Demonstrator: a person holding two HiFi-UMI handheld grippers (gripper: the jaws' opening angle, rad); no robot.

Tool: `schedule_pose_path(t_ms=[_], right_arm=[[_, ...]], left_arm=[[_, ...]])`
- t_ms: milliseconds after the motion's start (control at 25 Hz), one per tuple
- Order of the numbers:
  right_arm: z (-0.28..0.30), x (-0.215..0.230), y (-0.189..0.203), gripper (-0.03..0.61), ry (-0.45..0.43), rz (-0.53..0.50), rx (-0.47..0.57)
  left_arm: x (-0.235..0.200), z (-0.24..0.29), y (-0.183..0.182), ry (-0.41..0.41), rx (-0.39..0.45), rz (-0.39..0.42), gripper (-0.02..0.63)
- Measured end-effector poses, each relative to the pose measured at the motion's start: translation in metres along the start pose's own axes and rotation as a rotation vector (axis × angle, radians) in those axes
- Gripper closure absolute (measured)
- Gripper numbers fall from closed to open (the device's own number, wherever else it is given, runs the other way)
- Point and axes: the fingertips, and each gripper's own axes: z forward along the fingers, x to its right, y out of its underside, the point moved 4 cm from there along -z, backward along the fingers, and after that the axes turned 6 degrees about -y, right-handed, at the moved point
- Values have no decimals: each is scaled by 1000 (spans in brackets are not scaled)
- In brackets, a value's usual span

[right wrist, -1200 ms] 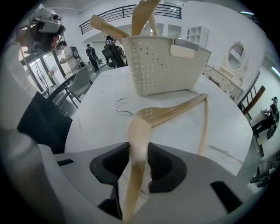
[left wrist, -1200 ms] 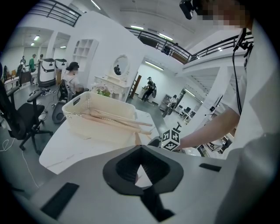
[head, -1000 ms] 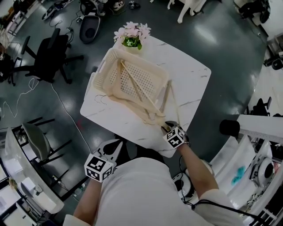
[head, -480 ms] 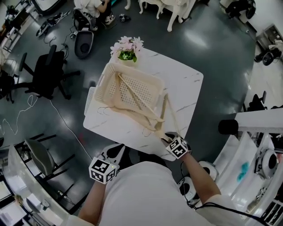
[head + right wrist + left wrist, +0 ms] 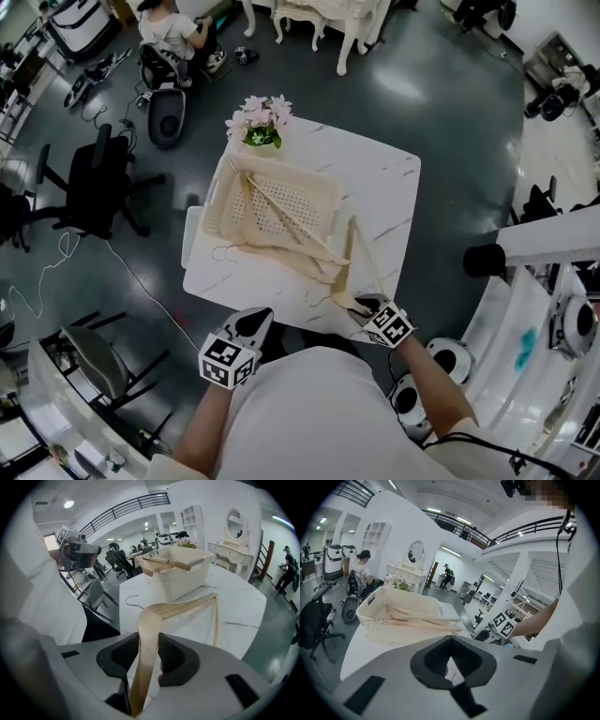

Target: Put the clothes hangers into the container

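The step in hand, as I judge it, is carrying one more hanger to the container: the right gripper (image 5: 149,641) has a pale wooden hanger (image 5: 183,605) and the container (image 5: 319,187) stands ahead of it on the desk (image 5: 384,187).

The right fingers (image 5: 176,660) are partly open and pressed on the hanger. One arm of it runs up between the two dark pads, which clamp it from either side. From there the hanger bends over just ahead of the fingertips, and its other arm and bottom bar reach forward and to the right, toward the container's near corner. I cannot tell whether that far end touches the container or the desk.

Several other hangers (image 5: 281,211) are already in the container, beyond the held one. Some lie slanted, with their ends over the near rim.

The next move probably calls for lifting the held hanger high enough to clear that rim and the protruding ends. It then has to be swung forward over the opening before the fingers spread, or it could catch on the pile or hang on the edge.

The left gripper (image 5: 450,639) waits at the near desk edge, well short of the container. Its fingers (image 5: 426,660) are closed together with nothing between them.
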Motion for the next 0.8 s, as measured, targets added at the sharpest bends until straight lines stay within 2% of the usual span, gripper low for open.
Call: schedule_pose_path(t_ms=[280, 800], right_arm=[[-23, -19, -2, 440, -24, 84, 81], [-66, -40, -18, 440, 9, 111, 174]], left_arm=[[-3, 7, -9, 52, -3, 39, 606], [-10, 14, -26, 118, -9, 91, 606]])
